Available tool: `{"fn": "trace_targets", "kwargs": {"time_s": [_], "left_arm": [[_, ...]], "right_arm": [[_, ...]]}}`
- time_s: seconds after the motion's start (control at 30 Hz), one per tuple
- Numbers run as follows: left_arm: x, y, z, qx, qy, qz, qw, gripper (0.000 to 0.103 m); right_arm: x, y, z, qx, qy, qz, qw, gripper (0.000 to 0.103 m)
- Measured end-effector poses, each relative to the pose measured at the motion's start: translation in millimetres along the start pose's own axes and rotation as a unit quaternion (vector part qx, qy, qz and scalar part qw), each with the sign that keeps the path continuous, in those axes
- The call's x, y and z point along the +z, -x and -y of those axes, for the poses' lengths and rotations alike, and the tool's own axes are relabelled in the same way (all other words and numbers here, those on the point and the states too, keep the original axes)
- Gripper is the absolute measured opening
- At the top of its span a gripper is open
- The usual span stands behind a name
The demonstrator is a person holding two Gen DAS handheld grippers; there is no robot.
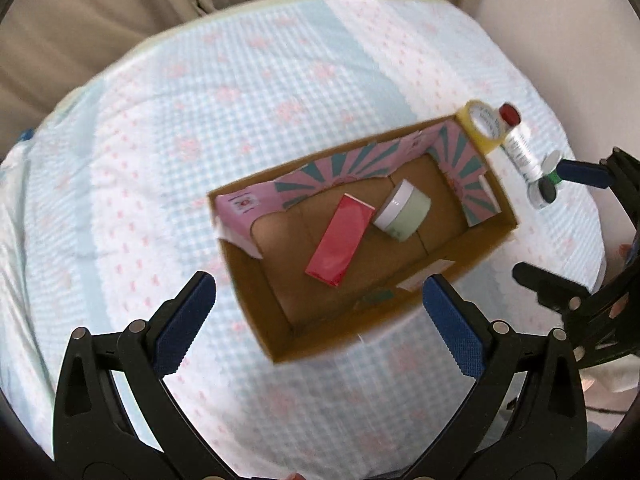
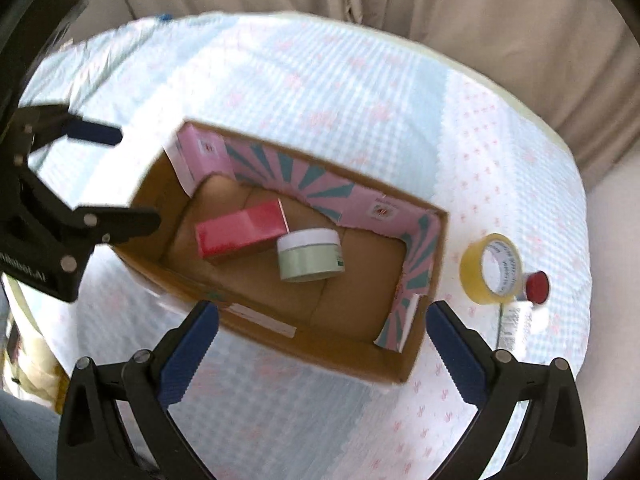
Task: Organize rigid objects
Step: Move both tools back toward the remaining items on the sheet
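On left gripper (image 2: 140,174) housing, partial "...Robot.AI" lettering.

Soft, bright daylight fills both views, coming through the beige curtain (image 1: 120,20) at the far side. Shadows are faint, deepest inside the cardboard box (image 2: 404,364). Motion blur softens the checked bedspread (image 1: 200,120) and the labels. Fisheye distortion bends the edges, and the corners fall to black vignette.

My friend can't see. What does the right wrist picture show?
An open cardboard box sits on a checked cloth, holding a red carton and a pale green jar. Yellow tape stands outside it, and the right gripper hangs open above.
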State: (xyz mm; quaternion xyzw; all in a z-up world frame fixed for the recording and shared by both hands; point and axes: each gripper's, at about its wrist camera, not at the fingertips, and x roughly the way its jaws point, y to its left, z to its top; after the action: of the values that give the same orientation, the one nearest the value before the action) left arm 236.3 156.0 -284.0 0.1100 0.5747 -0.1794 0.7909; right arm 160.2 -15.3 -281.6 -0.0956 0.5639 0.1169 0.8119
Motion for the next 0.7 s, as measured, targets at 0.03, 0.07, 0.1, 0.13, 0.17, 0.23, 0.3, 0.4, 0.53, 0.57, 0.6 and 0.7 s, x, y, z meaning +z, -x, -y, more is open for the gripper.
{"fn": "trace_targets", "kwargs": {"time_s": [0.03,0.07,0.1,0.13,0.17,0.23,0.3,0.4,0.53,0.57,0.6,0.7], "left_arm": [[-1.5,9.9,1.2,-0.001,0.004,0.008,1.0,0.103],[-4.2,20.5,2.9,-0.001,0.009,0.017,0.9998,0.103],[-7.2,31.3,3.4,0.001,0.012,0.028,0.9995,0.103],[-9.6,38.9,4.5,0.003,0.013,0.034,0.9993,0.103],[-11.9,47.7,8.4,0.009,0.014,0.044,0.9989,0.103],[-14.6,64.4,14.7,0.02,0.017,0.061,0.9978,0.103],[-15.5,81.0,25.3,0.026,0.02,0.079,0.9963,0.103],[-13.8,102.4,46.2,0.031,0.021,0.1,0.9943,0.103],[-7.6,119.9,85.9,0.02,0.031,0.118,0.9923,0.103],[-4.9,122.0,97.6,0.018,0.035,0.122,0.9917,0.103],[-1.9,122.4,109.4,0.017,0.039,0.125,0.9912,0.103],[11.3,117.4,148.7,0.016,0.052,0.125,0.9907,0.103]], "right_arm": [[-0.1,11.5,1.2,0.001,-0.011,0.003,1.0,0.103],[1.3,17.1,0.6,0.001,-0.02,0.004,1.0,0.103],[-0.7,31.3,3.5,0.005,-0.039,0.005,0.999,0.103],[-3.3,40.3,3.6,0.009,-0.055,0.002,0.998,0.103],[-5.7,45.5,6.4,0.015,-0.069,-0.001,0.997,0.103],[-12.5,67.2,12.0,0.021,-0.103,0.005,0.994,0.103],[-19.9,84.8,18.9,0.02,-0.129,0.015,0.991,0.103],[-32.5,110.5,33.8,0.011,-0.155,0.028,0.987,0.103],[-51.8,136.0,63.6,-0.01,-0.176,0.048,0.983,0.103],[-57.7,141.7,73.9,-0.013,-0.179,0.053,0.982,0.103],[-64.7,147.8,87.6,-0.015,-0.183,0.058,0.981,0.103],[-80.0,152.7,124.1,-0.014,-0.192,0.062,0.979,0.103]]}}
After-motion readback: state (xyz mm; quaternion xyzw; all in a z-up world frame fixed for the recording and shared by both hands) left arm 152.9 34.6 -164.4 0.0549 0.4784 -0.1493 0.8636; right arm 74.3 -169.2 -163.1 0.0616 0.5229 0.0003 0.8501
